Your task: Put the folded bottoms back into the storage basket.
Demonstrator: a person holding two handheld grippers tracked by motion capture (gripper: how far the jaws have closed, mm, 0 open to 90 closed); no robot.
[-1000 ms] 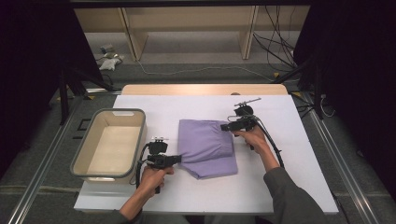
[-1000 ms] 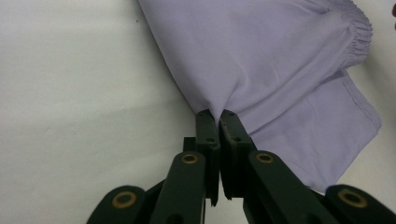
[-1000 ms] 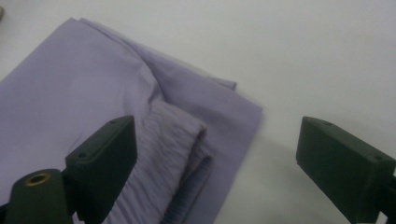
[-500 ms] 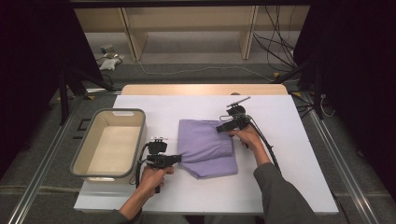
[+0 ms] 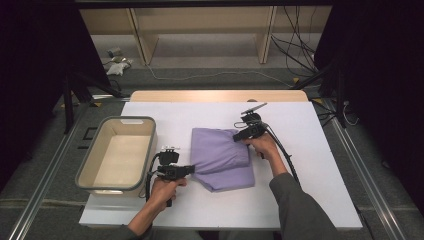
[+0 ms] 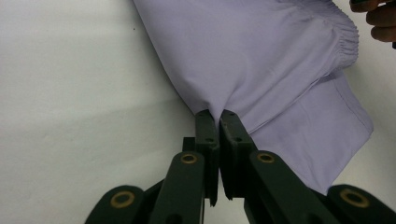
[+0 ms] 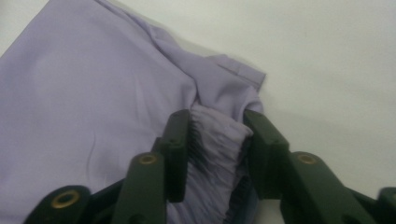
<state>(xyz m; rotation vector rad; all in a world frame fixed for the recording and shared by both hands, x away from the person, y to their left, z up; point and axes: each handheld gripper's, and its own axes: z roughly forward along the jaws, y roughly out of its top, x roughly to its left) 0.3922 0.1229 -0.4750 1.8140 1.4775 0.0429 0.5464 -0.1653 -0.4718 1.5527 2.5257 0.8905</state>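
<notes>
A folded purple cloth [image 5: 220,157] lies in the middle of the white table [image 5: 315,170]. My left gripper [image 5: 192,170] is at the cloth's left edge and shut on a pinch of it; in the left gripper view the cloth [image 6: 261,56] fans out from the closed tips of the left gripper [image 6: 215,113]. My right gripper [image 5: 236,136] sits at the cloth's far right corner. In the right gripper view the right gripper [image 7: 217,116] holds a thick bunch of gathered elastic hem between its jaws, and the cloth [image 7: 84,93] spreads to the left.
A beige bin [image 5: 148,155] with a grey rim stands on the table's left side, close to my left hand. The person's other hand [image 6: 380,18] shows at the top right of the left gripper view. Wooden shelving and cables [image 5: 295,55] lie beyond the table.
My right gripper has moved a little to the left along the cloth's far edge, drawing the corner inward. The left gripper has stayed put on the left edge.
</notes>
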